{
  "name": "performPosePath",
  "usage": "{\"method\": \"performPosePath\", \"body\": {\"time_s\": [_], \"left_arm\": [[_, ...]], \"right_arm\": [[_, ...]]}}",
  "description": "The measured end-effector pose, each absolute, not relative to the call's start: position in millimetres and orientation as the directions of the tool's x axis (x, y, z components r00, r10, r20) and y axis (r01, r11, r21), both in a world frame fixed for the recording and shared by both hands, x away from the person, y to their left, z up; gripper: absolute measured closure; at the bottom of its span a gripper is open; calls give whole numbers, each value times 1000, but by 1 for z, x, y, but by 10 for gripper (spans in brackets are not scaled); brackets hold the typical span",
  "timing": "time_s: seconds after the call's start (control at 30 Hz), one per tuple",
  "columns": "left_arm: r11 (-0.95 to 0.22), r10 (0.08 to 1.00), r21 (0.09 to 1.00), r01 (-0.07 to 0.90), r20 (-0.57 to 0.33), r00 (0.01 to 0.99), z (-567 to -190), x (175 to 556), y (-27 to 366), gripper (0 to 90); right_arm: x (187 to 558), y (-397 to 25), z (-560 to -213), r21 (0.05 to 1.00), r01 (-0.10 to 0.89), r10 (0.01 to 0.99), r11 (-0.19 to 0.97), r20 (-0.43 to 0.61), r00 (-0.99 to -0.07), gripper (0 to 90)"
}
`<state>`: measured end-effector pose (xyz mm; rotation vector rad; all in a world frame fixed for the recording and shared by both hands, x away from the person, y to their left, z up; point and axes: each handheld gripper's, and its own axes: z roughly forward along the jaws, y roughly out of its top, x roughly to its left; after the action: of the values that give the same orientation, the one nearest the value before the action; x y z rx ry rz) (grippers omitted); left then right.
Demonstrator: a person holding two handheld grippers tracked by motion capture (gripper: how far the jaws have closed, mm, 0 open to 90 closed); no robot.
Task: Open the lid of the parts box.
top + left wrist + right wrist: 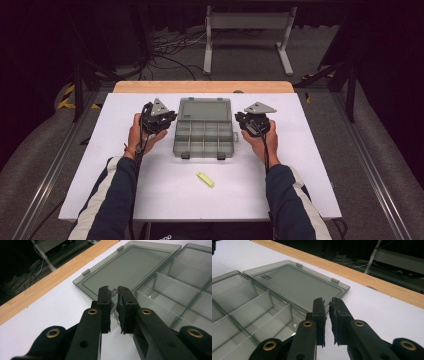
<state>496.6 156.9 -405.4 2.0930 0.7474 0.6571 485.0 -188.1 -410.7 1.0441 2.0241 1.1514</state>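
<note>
While the box [204,131] sits in the middle of the white table [125,185] with its lid [206,108] flung flat back toward the wooden edge [202,86], we hold a gripper on either side of it. Our left gripper [161,120] hangs just off the box's left wall, and in the left gripper view its jaws stand nearly together with only a thin slit between them, gripping nothing. Our right gripper [252,121] mirrors it at the right wall; the right gripper view shows that same narrow gap, nothing pinched.

So where are we? The lid is open, that part looks done. The compartments [172,290] are bare as far as we can see, clear dividers and nothing inside. And there, well apart from the box, near the front of the table, lies a small yellow piece [204,179], untouched, closer to our right forearm than our left.

Our read: the opening is behind us, the loading is ahead. That yellow piece most likely goes into a compartment, and then the lid comes down and the two front latches [203,156] snap. Neither gripper is pointed at the piece yet.
</note>
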Motion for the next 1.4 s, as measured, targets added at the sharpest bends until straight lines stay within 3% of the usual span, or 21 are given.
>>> {"method": "performPosePath", "body": {"time_s": [0.5, 1.4], "left_arm": [[-533, 642, 820, 208, 231, 731, -394, 473, 165, 809], [-525, 584, 846, 98, 274, 764, -389, 423, 188, 733]], "right_arm": [[463, -191, -395, 886, 298, 794, 355, -118, -596, 818], [427, -199, -389, 895, 240, 740, 376, -133, -660, 770]]}}
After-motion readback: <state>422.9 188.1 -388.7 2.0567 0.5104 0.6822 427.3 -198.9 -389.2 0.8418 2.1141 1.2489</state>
